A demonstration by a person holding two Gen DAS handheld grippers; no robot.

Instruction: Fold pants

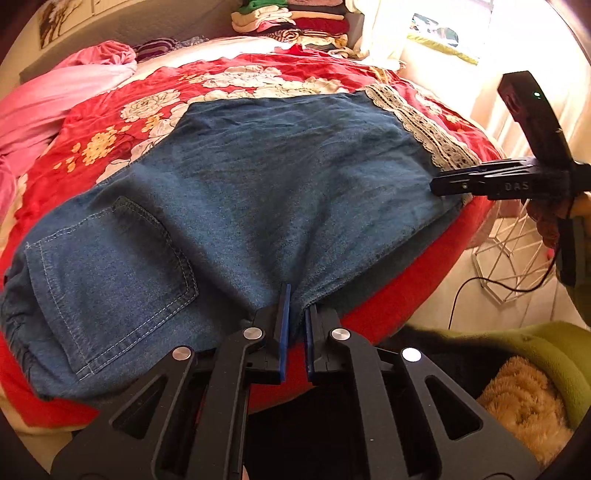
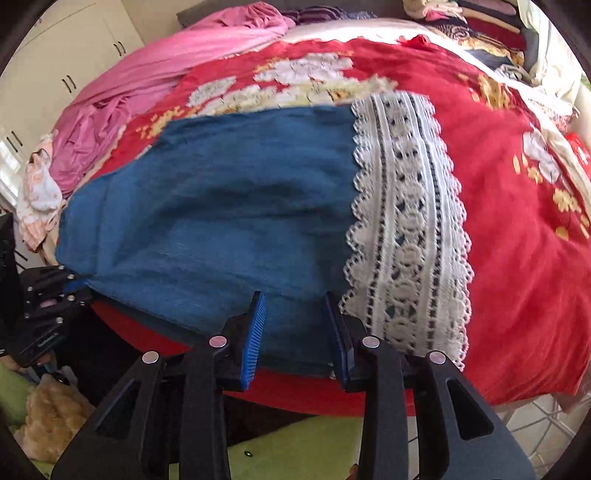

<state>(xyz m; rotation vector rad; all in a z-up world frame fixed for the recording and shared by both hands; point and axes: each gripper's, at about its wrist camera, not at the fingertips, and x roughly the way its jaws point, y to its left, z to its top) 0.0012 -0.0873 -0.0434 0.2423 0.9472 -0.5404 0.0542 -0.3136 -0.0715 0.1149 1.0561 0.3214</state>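
Blue denim pants (image 1: 258, 192) lie flat across the red floral bedspread (image 1: 110, 122), back pocket (image 1: 110, 280) at the near left, white lace hem (image 1: 417, 122) at the right. My left gripper (image 1: 295, 299) is shut on the pants' near edge at the middle. My right gripper (image 2: 295, 306) is open, its fingers straddling the near edge of the pants (image 2: 221, 192) just left of the lace hem (image 2: 406, 229). The right gripper also shows in the left wrist view (image 1: 443, 184), and the left gripper shows in the right wrist view (image 2: 70, 284).
Pink bedding (image 1: 59, 96) is bunched at the far left of the bed. Stacked folded clothes (image 1: 295, 22) sit at the back. A white wire basket (image 1: 513, 254) stands on the floor to the right. Green and tan fleece (image 1: 524, 391) is close below the grippers.
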